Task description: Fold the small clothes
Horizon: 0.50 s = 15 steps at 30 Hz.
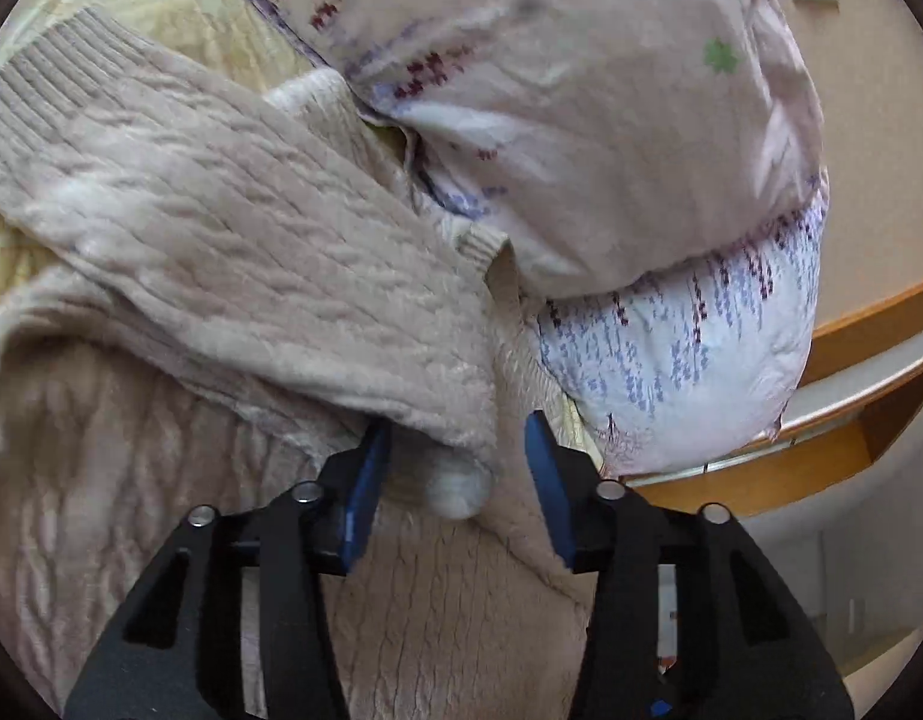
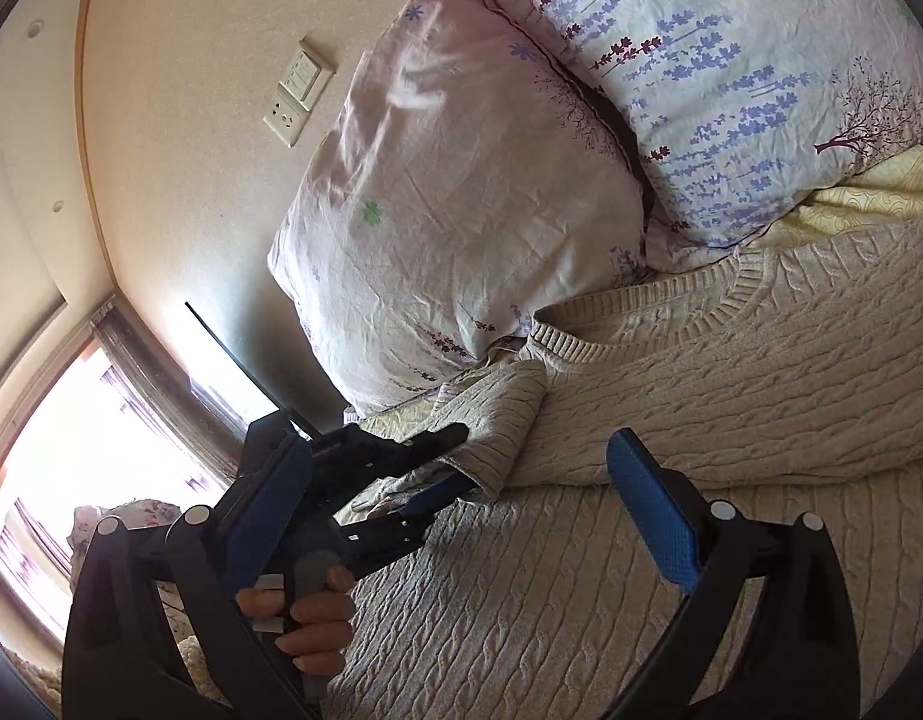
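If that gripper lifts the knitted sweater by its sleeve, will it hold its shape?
Probably not: the beige sweater already sags in soft folds, so it would likely droop. Its thick cable knit looks fairly heavy. The ridged surface should grip well between the left gripper pads.

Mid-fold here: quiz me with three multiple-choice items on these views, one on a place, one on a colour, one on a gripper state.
1. Where does the sweater lie?
A. on the floor
B. on the bed beside the pillows
C. on a chair

2. What colour are the finger pads?
A. red
B. green
C. blue

3. What is the right gripper doing?
A. open, holding nothing
B. shut on the sleeve
C. shut on a pillow

Key: 1 B, its collar lies next to the pink pillow. 2 C, the blue pads show in both views. 3 A, its fingers are spread wide over the knit with nothing between them.
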Tool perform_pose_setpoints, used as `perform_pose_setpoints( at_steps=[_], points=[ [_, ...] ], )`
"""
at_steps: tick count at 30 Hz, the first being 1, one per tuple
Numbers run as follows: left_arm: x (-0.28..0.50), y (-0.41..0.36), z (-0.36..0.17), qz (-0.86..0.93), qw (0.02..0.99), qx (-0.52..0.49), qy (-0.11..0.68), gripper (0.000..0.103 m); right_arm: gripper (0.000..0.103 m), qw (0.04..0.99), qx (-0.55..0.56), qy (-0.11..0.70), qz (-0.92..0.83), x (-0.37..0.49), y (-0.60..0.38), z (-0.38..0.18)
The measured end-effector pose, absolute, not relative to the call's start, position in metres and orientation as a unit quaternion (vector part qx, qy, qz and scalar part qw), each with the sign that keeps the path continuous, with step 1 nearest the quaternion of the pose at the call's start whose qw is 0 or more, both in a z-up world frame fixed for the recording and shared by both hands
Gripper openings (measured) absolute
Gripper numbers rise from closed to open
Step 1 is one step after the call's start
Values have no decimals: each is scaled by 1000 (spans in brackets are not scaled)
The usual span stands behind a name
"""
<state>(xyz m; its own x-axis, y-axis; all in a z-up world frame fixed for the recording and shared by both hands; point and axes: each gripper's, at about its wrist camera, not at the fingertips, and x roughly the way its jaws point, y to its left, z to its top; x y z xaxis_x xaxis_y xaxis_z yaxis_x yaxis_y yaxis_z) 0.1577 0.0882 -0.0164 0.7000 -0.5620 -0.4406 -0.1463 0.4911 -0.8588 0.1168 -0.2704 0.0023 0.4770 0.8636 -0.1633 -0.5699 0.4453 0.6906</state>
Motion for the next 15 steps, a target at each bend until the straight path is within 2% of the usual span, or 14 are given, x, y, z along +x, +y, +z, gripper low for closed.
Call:
perform_pose_setpoints(
  at_steps=[4, 10, 11, 12, 13, 15],
  points=[
    [151, 142, -15, -71, 781, -519, 341, 51, 101, 809, 290, 257, 442, 116, -271, 2],
    [144, 194, -29, -15, 739, -592, 323, 43, 101, 814, 289, 246, 440, 112, -273, 7],
    [144, 197, -29, -9, 736, -597, 319, 37, 101, 816, 290, 242, 437, 111, -275, 8],
    [145, 198, -28, -10, 737, -597, 316, 16, 101, 819, 293, 237, 432, 110, -277, 8],
    [149, 196, -24, -18, 742, -590, 318, 6, 101, 824, 297, 230, 425, 109, -280, 10],
    [156, 182, -7, -42, 764, -561, 316, 7, 101, 836, 307, 211, 403, 105, -290, 12]
  ],
)
